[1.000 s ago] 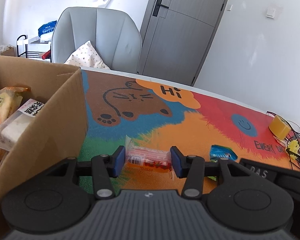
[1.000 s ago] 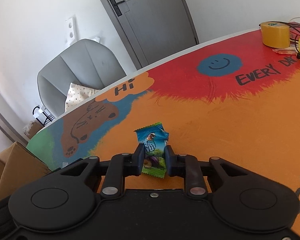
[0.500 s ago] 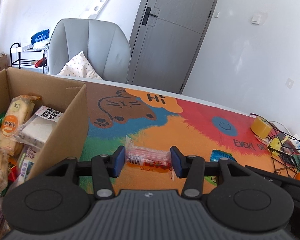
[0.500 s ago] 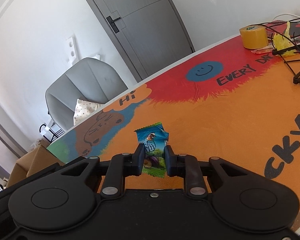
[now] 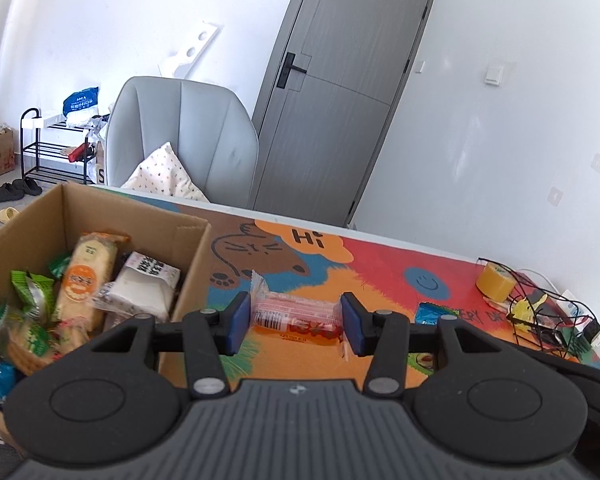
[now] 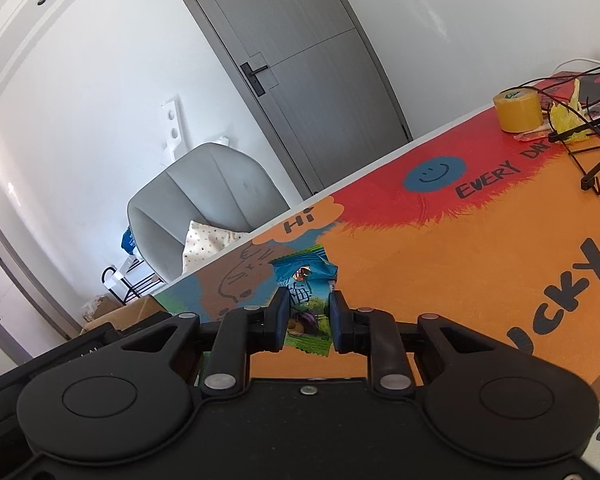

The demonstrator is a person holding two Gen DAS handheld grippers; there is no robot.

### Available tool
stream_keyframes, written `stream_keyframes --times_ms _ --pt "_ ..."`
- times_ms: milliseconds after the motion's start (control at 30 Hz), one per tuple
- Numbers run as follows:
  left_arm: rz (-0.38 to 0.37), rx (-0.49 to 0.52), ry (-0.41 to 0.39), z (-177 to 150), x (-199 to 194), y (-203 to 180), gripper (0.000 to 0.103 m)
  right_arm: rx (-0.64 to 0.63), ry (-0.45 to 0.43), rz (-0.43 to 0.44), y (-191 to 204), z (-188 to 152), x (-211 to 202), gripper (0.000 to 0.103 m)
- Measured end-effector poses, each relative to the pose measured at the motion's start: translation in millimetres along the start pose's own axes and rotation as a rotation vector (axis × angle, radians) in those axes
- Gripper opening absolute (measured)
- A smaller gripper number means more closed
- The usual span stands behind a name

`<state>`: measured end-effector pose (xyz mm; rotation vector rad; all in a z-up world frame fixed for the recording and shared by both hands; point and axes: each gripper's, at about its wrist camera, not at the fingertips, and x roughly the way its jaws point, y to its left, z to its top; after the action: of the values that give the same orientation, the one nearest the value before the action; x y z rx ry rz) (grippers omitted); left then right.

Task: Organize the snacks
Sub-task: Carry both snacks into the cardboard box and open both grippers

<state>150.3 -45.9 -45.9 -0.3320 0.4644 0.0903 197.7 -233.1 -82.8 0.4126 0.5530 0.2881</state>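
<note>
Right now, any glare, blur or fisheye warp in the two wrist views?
Left wrist view: sharp at the red snack in the left tool; the cardboard box contents blur toward the lower left edge; the door leans. Right wrist view: glare at the far left edge; the door frame bows; the blue snack in the right tool stays crisp.
</note>
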Motion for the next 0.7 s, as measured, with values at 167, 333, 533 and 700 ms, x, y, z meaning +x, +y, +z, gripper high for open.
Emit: stream_keyframes --times_ms 167,333,533,700 --pt "-0.006 -0.003 -0.027 8.2 -16.5 8.9 0.048 -0.006 -0.021 0.036 11.3 2.3 -10.1 0.022" --pt "0.0 -0.008 -0.059 21.8 -29.7 19.0 0.048 -0.017 -0.044 0.074 26.6 6.8 -17.7 0.022" --pt "0.024 -0.028 -0.091 37.4 -41.3 38.4 0.048 -0.054 -0.056 0.113 47.8 10.7 -20.0 0.022" --pt "0.049 -0.047 -0.093 42.7 -45.5 59.0 0.048 -0.086 -0.036 0.143 64.9 6.2 -14.5 0.022"
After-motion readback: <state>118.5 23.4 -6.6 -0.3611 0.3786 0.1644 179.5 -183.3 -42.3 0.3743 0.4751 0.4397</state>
